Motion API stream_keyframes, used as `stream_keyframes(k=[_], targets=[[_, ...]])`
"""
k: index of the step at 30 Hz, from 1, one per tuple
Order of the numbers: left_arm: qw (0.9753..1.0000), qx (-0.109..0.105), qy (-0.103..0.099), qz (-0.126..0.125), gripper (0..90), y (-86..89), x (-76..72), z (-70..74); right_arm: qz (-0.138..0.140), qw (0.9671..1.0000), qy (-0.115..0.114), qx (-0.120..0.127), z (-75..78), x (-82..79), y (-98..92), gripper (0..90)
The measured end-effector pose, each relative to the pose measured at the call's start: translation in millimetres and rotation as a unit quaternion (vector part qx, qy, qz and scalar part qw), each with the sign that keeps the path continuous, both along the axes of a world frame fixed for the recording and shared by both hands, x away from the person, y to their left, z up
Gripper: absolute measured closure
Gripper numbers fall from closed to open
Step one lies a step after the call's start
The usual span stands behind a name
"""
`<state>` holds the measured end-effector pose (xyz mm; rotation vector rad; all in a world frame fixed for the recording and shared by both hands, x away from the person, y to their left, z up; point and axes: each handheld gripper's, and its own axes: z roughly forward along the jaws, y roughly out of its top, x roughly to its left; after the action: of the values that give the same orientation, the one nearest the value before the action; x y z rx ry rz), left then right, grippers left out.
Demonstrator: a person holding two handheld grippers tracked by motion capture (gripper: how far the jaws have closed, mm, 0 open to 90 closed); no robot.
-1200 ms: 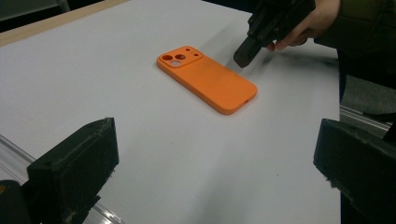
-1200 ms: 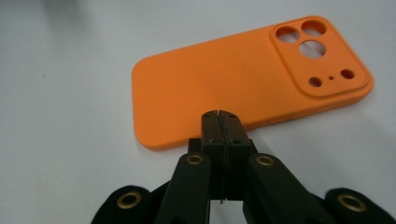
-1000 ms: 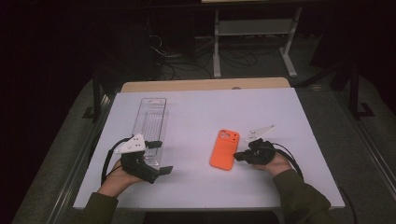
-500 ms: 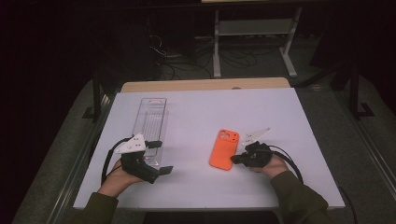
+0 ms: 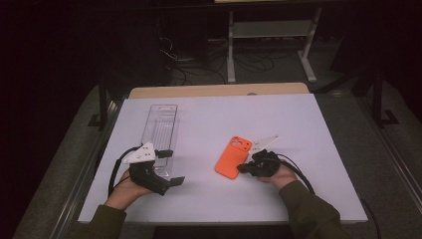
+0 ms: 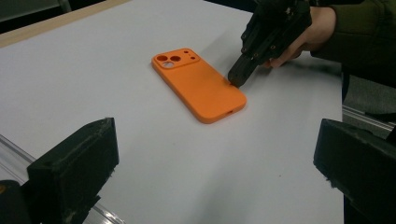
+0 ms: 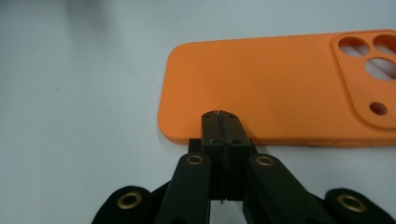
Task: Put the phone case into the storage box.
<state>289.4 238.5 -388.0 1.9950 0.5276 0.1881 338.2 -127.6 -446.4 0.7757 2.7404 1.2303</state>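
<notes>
The white surface [image 5: 298,129] carries a clear plastic tray [image 5: 160,130] at its left and an orange phone case [image 5: 233,157] right of centre, lying flat with its camera cutouts away from the person. Since a second ago the case has slid slightly left. The left tongs [image 5: 169,167] rest spread wide beside the tray's near end, unmoved. The right tongs [image 7: 219,122], pressed together and holding nothing, now touch the case's long right edge.
</notes>
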Motion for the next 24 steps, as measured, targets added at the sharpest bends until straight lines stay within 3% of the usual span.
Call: stream_keyframes(k=[12,17,24], targets=[[1.0000,-0.004,0.000,0.000,0.0,-0.2,-0.3,-0.3,0.008,0.9999,-0.011,0.002,0.5,10.8,34.9,88.2],[1.0000,-0.005,0.001,0.000,0.0,-0.3,-0.3,-0.4,0.010,0.9998,-0.019,-0.002,-0.4,12.7,35.9,88.2],[1.0000,-0.005,0.001,-0.001,0.0,-0.5,-0.4,-0.5,-0.001,0.9997,-0.020,0.013,8.3,10.7,28.4,88.1]])
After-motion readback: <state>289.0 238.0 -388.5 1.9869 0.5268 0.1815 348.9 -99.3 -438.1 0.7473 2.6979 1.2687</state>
